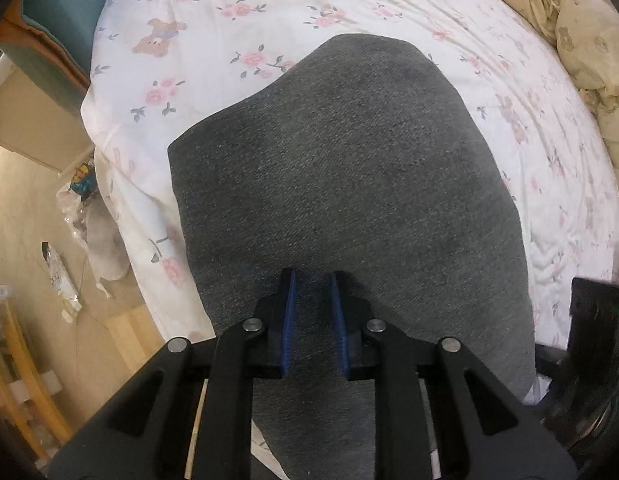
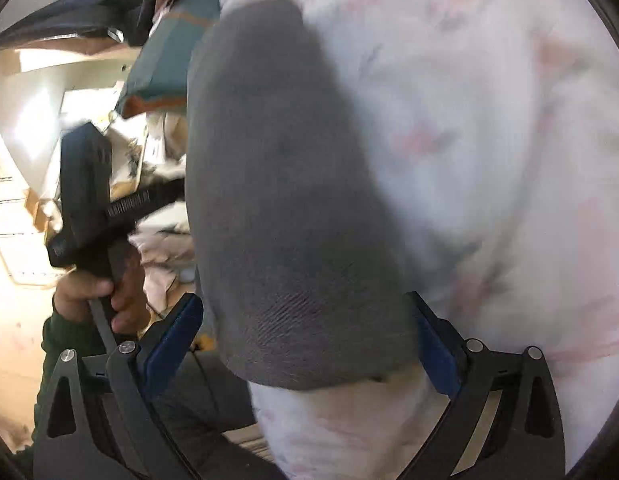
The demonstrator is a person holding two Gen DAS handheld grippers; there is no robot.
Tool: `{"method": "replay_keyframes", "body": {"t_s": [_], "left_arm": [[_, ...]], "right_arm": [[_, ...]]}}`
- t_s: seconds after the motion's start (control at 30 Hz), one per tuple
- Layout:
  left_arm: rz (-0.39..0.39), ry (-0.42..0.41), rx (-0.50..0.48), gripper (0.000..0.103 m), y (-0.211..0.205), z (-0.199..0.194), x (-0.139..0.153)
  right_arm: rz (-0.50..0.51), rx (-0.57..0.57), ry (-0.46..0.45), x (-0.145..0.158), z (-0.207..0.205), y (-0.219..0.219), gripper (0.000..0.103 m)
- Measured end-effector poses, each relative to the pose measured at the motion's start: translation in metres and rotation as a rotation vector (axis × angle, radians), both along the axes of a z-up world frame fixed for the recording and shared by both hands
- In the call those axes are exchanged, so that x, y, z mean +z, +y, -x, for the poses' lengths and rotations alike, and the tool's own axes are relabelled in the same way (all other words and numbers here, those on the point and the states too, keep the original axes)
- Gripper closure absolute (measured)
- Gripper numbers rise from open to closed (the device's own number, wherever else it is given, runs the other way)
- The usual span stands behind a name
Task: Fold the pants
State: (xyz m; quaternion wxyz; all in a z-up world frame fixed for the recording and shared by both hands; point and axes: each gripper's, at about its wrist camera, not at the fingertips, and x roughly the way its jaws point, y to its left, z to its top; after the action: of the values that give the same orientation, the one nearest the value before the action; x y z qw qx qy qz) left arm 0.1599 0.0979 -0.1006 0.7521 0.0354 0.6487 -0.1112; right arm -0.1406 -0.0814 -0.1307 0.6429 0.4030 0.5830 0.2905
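Left wrist view is showing the grey pants lying folded on the floral bed, with the left tool nearly closed, pinching their near edge, probably pinning the fold. Right tool is standing wide open around the pants' near end, gripping nothing.

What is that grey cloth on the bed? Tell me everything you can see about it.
The grey pants look like a soft, speckled dark-grey knit, lying fairly flat and smooth as a folded slab on the flowered bedsheet, near the bed's edge. The left gripper is pinched narrowly on the near part of the fabric. In the blurred right wrist view, the right gripper stands wide open around the cloth's near end, its blue pads apart from it.
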Motion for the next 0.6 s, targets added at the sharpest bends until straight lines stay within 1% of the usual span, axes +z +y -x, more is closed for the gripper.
{"method": "replay_keyframes", "body": {"t_s": [0.03, 0.1, 0.13, 0.17, 0.2, 0.27, 0.3, 0.33, 0.37, 0.4, 0.47, 0.53, 0.57, 0.6], "left_arm": [[-0.002, -0.001, 0.001, 0.087, 0.001, 0.000, 0.000], [-0.012, -0.008, 0.005, 0.087, 0.006, 0.000, 0.000], [-0.010, -0.009, 0.014, 0.087, 0.008, 0.000, 0.001], [-0.002, -0.013, 0.024, 0.087, 0.010, 0.000, 0.002], [0.019, -0.020, 0.039, 0.087, 0.013, -0.001, 0.005], [0.100, -0.021, 0.076, 0.088, 0.015, -0.001, 0.012], [0.162, -0.031, 0.093, 0.089, 0.014, -0.001, 0.016], [0.209, -0.046, 0.111, 0.089, 0.012, -0.002, 0.020], [0.248, -0.056, 0.117, 0.089, 0.007, -0.004, 0.023], [0.281, -0.064, 0.097, 0.088, -0.004, -0.006, 0.028], [0.291, -0.102, 0.058, 0.085, -0.017, -0.007, 0.036], [0.308, -0.162, 0.013, 0.072, -0.027, -0.008, 0.048], [0.307, -0.192, 0.005, 0.057, -0.028, -0.009, 0.053], [0.305, -0.224, 0.013, 0.044, -0.029, -0.012, 0.056]], "right_arm": [[0.032, -0.009, -0.034, 0.009, 0.003, 0.005, 0.012], [0.068, -0.056, -0.108, 0.027, 0.006, 0.007, 0.035], [0.083, -0.058, -0.138, 0.038, 0.007, 0.009, 0.040], [0.089, -0.053, -0.159, 0.049, 0.005, 0.008, 0.050], [0.087, -0.048, -0.175, 0.059, 0.000, 0.004, 0.056], [0.087, -0.044, -0.229, 0.087, -0.017, -0.013, 0.060], [0.084, -0.051, -0.249, 0.095, -0.029, -0.022, 0.062], [0.084, -0.056, -0.281, 0.107, -0.040, -0.038, 0.063], [0.108, -0.058, -0.340, 0.122, -0.058, -0.059, 0.065], [0.126, -0.054, -0.371, 0.131, -0.072, -0.076, 0.066], [0.158, -0.055, -0.401, 0.139, -0.105, -0.109, 0.068], [0.237, -0.042, -0.417, 0.142, -0.136, -0.144, 0.068], [0.272, -0.038, -0.397, 0.137, -0.152, -0.160, 0.068], [0.307, -0.024, -0.372, 0.130, -0.168, -0.173, 0.069]]}}
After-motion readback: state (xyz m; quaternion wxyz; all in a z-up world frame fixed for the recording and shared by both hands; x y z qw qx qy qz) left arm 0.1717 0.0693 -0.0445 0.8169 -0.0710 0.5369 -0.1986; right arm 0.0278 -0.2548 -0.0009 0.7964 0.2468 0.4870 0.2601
